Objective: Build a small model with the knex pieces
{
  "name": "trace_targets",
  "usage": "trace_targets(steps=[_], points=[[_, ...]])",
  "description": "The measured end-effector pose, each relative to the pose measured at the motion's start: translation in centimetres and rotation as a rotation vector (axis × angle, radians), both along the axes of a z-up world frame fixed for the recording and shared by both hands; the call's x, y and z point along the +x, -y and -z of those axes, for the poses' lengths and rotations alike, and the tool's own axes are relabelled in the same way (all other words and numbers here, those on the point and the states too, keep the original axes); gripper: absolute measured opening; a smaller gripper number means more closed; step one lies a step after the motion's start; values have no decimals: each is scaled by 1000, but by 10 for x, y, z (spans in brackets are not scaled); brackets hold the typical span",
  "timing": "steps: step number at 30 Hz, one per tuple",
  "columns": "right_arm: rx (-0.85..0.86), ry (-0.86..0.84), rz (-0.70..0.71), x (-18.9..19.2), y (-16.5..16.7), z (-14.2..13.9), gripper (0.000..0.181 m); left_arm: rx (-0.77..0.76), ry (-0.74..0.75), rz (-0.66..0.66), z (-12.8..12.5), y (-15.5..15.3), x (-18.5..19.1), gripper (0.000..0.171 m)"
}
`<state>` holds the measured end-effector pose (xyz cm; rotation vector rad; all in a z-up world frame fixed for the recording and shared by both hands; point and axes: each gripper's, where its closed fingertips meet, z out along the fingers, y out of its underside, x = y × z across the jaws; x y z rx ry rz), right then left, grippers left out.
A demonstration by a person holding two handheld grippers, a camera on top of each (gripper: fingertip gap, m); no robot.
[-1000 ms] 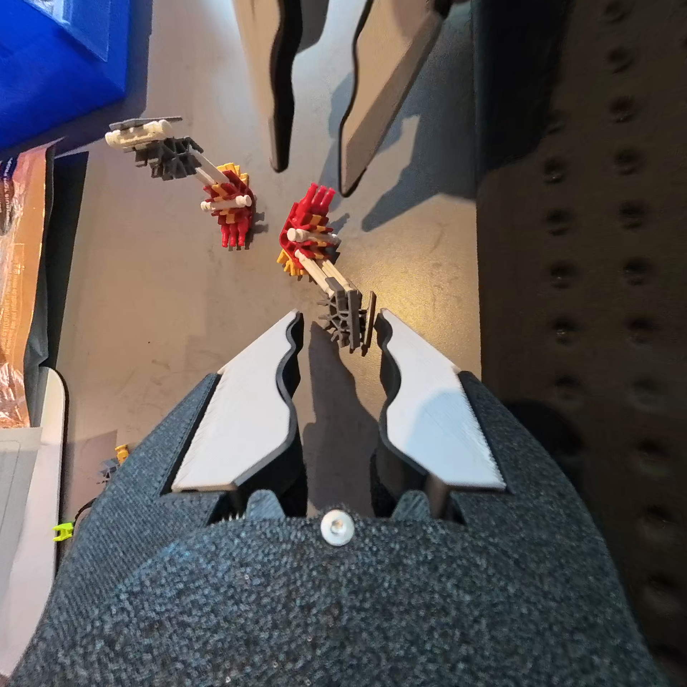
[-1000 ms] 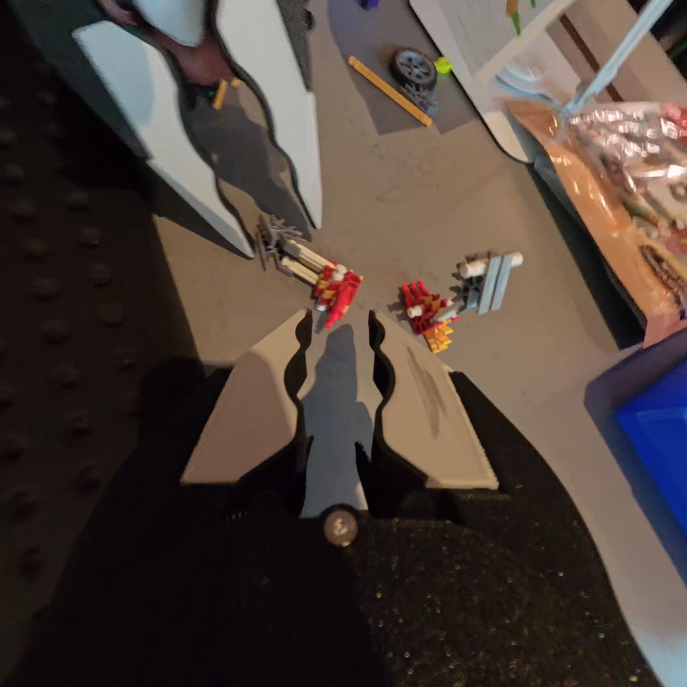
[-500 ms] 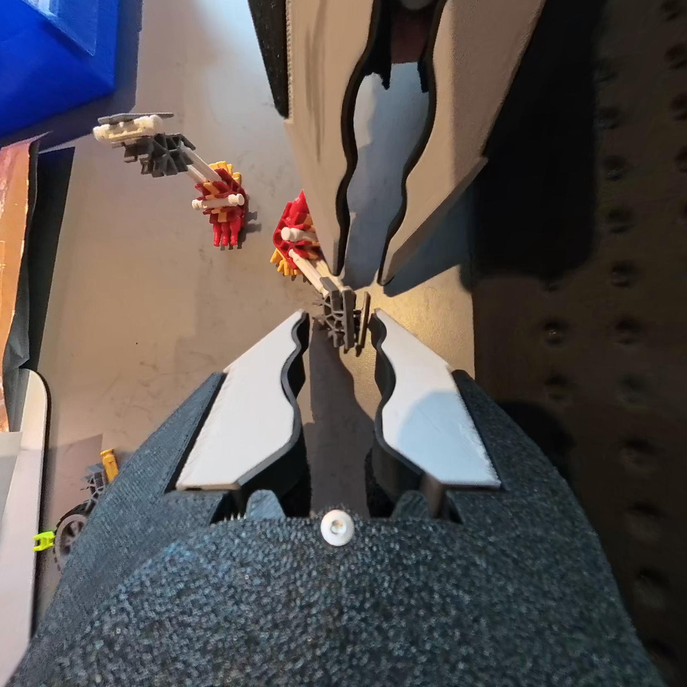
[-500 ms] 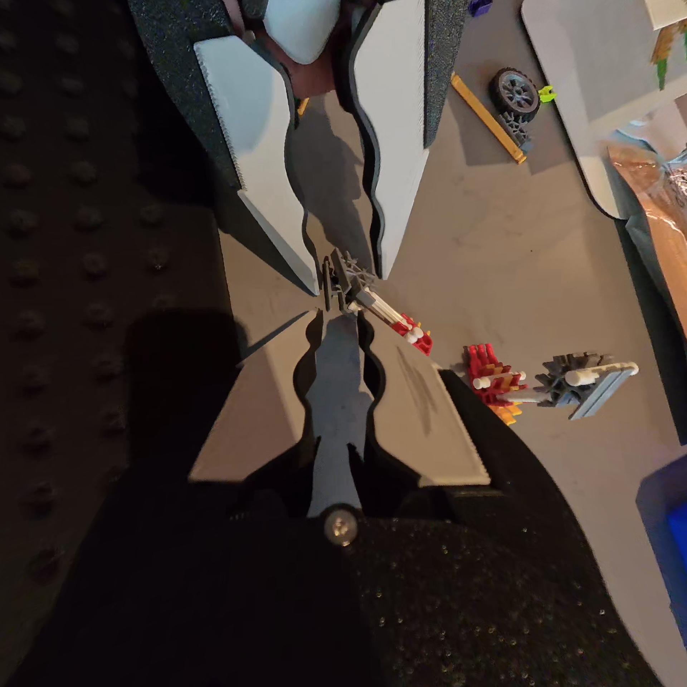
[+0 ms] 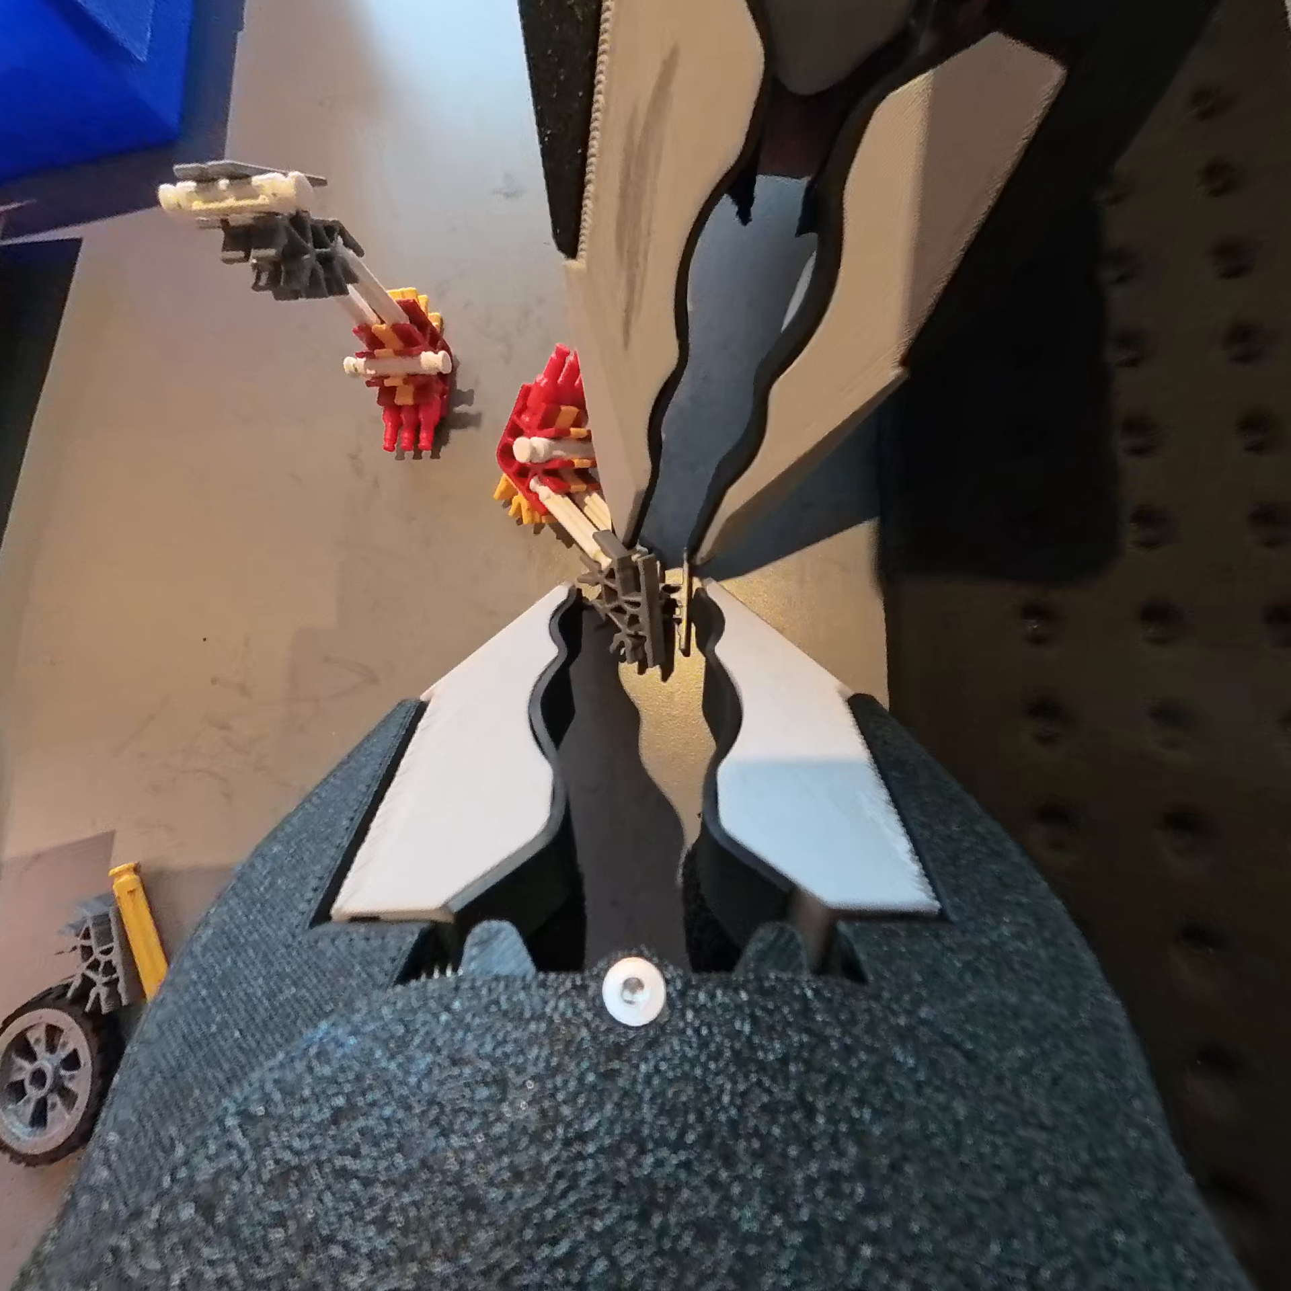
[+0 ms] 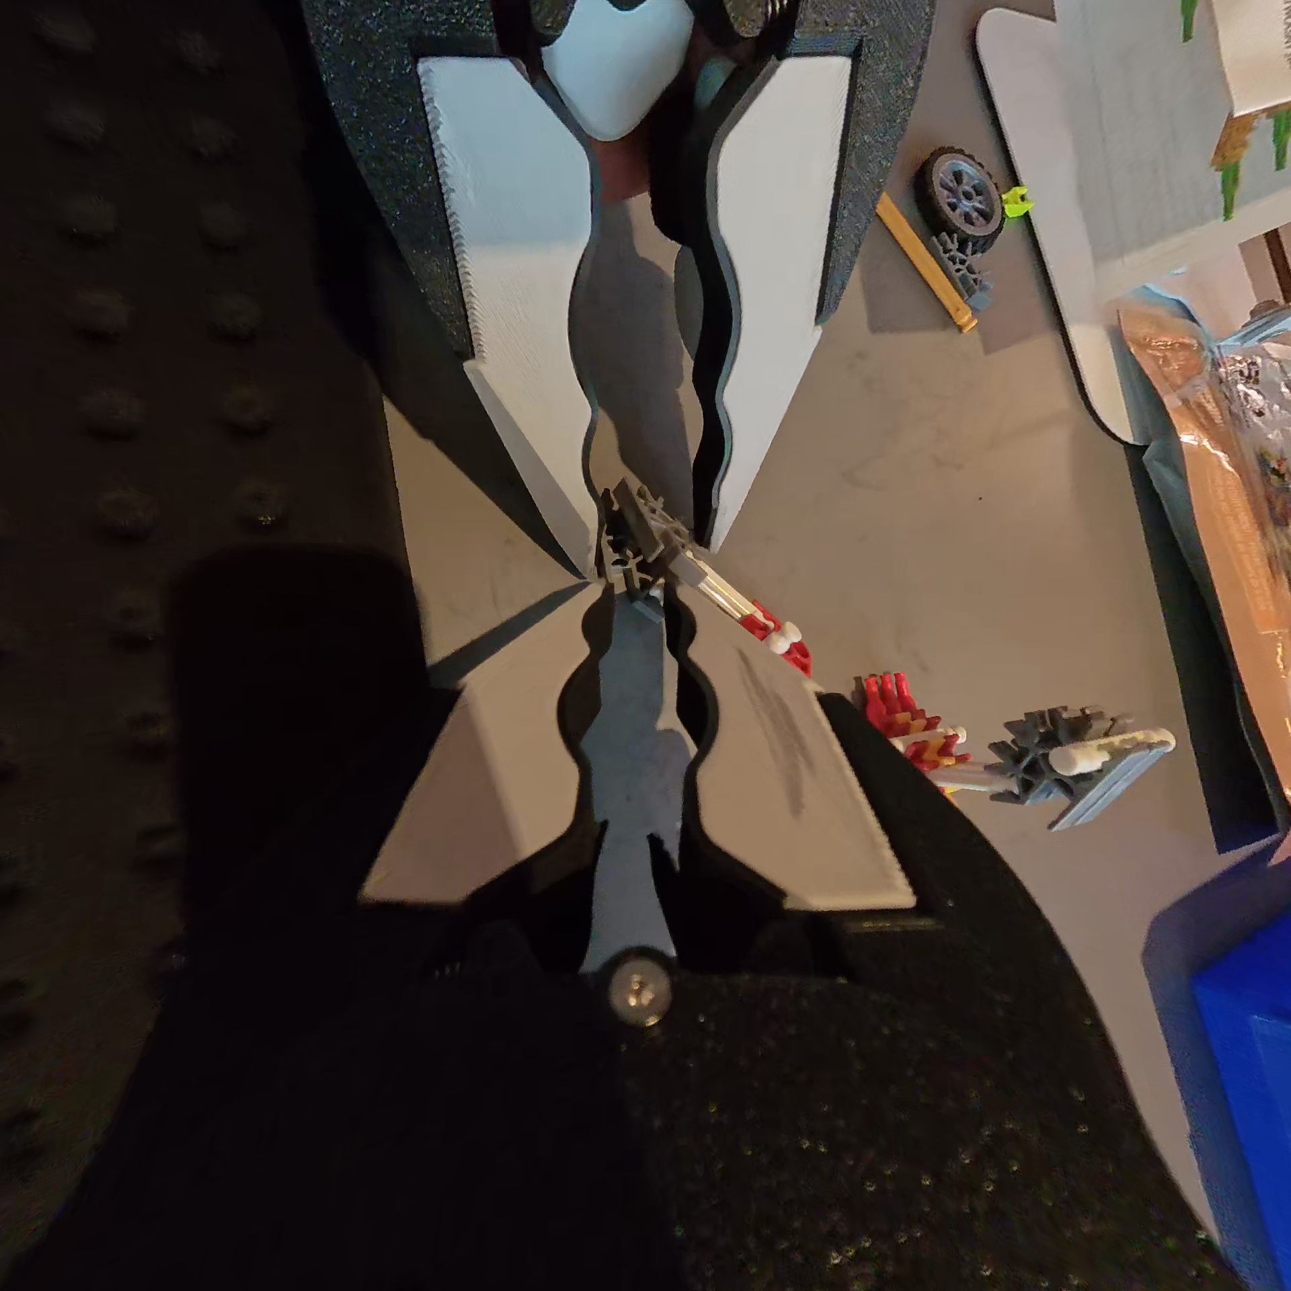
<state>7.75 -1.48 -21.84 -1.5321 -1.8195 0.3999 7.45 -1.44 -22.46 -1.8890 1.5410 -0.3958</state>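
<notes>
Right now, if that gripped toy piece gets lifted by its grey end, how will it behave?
The toy piece is probably light: thin plastic rods. Its red end sticks out sideways, so it may sag or twist. Snap joints could pop apart. The left gripper straddles the grey end.

Grey-and-red rod assembly [image 5: 615, 559], between both jaws

The right gripper [image 6: 636, 594] and the left gripper [image 6: 646, 538] meet tip to tip over the grey connector end [image 6: 639, 541] of a rod-and-connector piece, its red end [image 6: 775, 639] trailing right. Both sets of fingers are parted. A second similar piece [image 6: 1013, 758] lies just beside on the grey tabletop [image 6: 908, 489].
</notes>
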Motion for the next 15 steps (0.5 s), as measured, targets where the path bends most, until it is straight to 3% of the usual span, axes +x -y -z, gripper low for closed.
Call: trace_targets(steps=[12, 13, 15], points=[[-7, -7, -18, 2, 2, 3, 11, 8, -6, 7, 0, 0, 1, 30], [-22, 7, -34, 3, 5, 5, 1, 12, -7, 8, 0, 0, 1, 30], [-20, 15, -33, 3, 5, 10, 0, 11, -8, 18, 1, 1, 4, 26]])
